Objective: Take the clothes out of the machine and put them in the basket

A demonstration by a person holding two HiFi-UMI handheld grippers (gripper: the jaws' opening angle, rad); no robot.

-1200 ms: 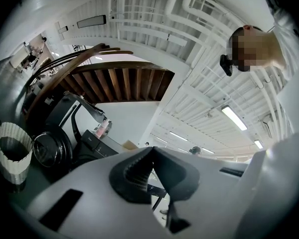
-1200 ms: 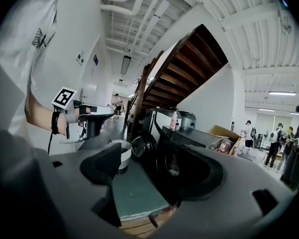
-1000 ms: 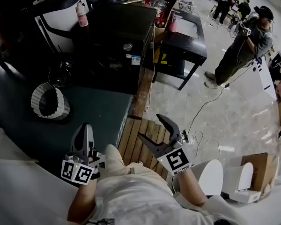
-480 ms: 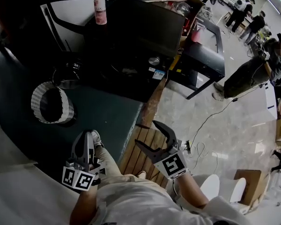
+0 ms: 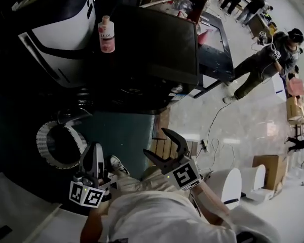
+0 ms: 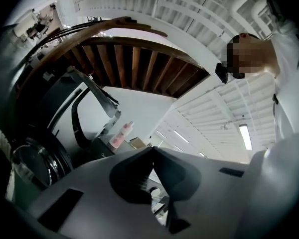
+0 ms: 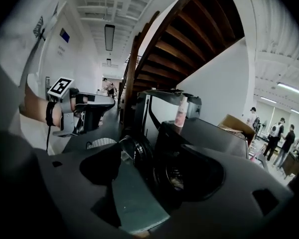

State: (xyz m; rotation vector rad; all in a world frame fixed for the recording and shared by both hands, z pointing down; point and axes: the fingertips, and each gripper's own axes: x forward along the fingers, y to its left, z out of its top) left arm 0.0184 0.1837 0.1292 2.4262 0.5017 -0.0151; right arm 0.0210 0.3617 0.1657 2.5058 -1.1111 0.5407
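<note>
This looks like the approach. The right claw (image 5: 154,142) gapes empty and the left claw (image 5: 94,149) is closed on nothing. Aim the right one low into the black front-loading washing machine (image 5: 157,39) at twelve o'clock, where pale clothes (image 7: 175,180) seem to lie in the drum. The white ribbed round basket (image 5: 44,148) sits at ten o'clock.

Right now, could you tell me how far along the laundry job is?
Done: the round door of the black washing machine stands open. In hand: nothing; the right gripper is open and empty, the left gripper shut. Left: pale laundry shows inside the machine, and the white ribbed basket looks empty, so every transfer remains.
</note>
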